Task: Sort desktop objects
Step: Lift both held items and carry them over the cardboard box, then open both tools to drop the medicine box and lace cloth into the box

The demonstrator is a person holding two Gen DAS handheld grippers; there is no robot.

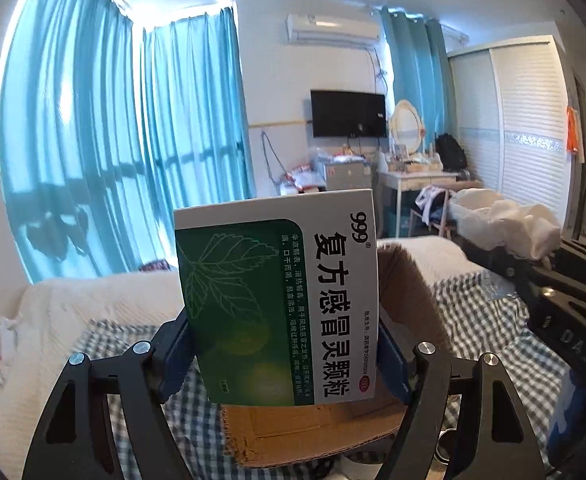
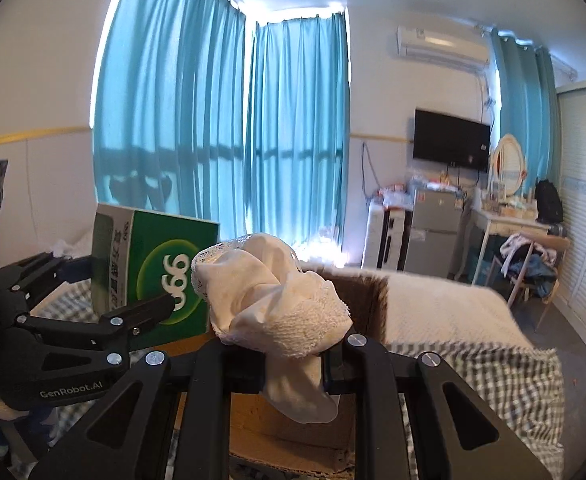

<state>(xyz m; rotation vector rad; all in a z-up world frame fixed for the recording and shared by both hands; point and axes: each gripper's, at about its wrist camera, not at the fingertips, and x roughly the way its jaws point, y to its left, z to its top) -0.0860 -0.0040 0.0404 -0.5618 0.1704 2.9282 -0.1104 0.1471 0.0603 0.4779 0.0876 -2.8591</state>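
My left gripper is shut on a green and white medicine box marked 999, held upright above an open cardboard box. The right wrist view shows the same medicine box at the left in the left gripper. My right gripper is shut on a crumpled white cloth, held above the cardboard box. The cloth and the right gripper's black frame show at the right of the left wrist view.
The cardboard box sits on a checked blanket over a bed with a cream cover. Teal curtains, a wall TV, a dressing table and a white wardrobe stand behind.
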